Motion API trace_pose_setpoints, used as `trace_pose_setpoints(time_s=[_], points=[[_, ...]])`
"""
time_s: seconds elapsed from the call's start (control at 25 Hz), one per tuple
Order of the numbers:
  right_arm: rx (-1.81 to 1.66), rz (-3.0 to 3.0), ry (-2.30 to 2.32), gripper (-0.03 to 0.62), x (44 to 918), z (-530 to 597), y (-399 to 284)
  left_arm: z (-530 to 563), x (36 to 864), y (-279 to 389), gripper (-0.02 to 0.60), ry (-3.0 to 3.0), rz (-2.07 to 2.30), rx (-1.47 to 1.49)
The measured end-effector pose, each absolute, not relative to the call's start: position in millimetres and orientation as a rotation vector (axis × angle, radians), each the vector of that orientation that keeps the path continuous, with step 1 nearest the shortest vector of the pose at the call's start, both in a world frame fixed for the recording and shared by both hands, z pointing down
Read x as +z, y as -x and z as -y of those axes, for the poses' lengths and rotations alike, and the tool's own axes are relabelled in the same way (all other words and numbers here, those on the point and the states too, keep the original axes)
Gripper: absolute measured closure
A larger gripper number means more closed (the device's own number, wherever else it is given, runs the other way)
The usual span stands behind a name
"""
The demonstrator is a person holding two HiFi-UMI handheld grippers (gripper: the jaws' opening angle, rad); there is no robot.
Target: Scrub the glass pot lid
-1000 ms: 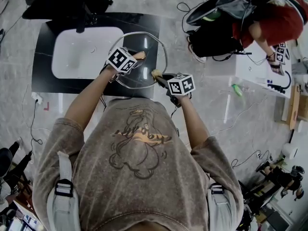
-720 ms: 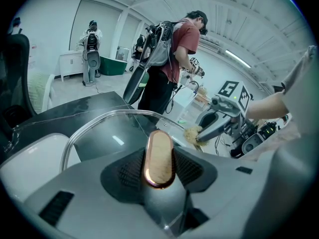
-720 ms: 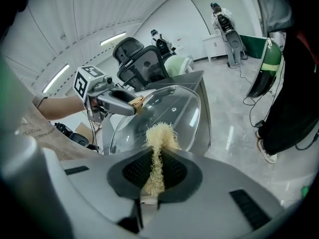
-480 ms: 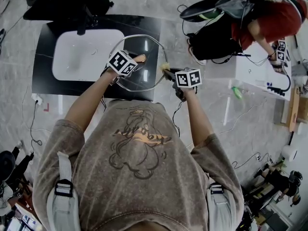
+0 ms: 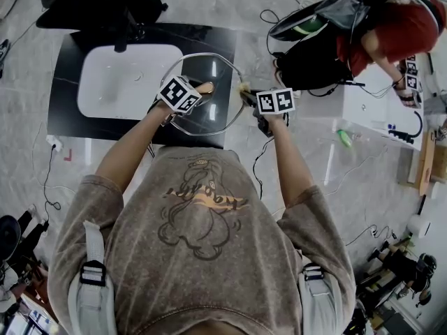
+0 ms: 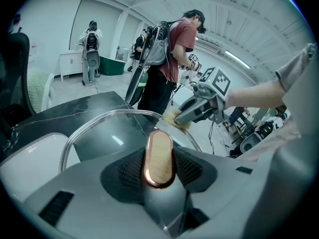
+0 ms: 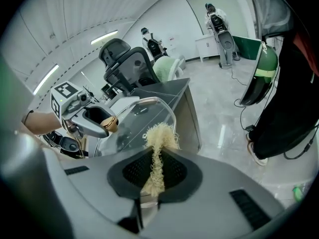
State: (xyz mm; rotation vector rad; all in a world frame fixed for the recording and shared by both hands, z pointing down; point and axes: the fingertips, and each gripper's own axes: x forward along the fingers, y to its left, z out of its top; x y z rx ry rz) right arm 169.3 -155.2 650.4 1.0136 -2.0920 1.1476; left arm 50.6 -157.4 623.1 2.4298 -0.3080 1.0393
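Observation:
The glass pot lid (image 5: 216,70) hangs tilted over the black counter, right of the sink. My left gripper (image 5: 201,91) is shut on its copper-coloured knob (image 6: 158,158), which stands upright between the jaws in the left gripper view. The lid's clear rim (image 6: 94,117) curves away beyond it. My right gripper (image 5: 247,93) is shut on a pale yellow fibrous scrubber (image 7: 158,139). The scrubber's frayed tip (image 5: 244,87) sits at the lid's right rim. In the right gripper view the lid (image 7: 142,114) lies just beyond the tuft, with the left gripper (image 7: 102,123) on the knob.
A white sink basin (image 5: 122,79) is set in the black counter (image 5: 63,93). A person in a red top (image 5: 391,26) bends over a white table (image 5: 374,103) at the upper right. Cables and a green bottle (image 5: 343,138) lie on the floor.
My right gripper has carried the scrubber along the lid's rim, from its near edge up to its right side. The left gripper and lid have barely shifted.

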Motion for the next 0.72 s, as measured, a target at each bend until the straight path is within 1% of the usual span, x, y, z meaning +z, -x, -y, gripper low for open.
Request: trace_pose_setpoints(time_s=[0.72], points=[[1.089, 1.981, -0.980, 0.554, 650, 222, -153, 157, 623, -52, 0.392, -2.442, 0.300, 1.029]])
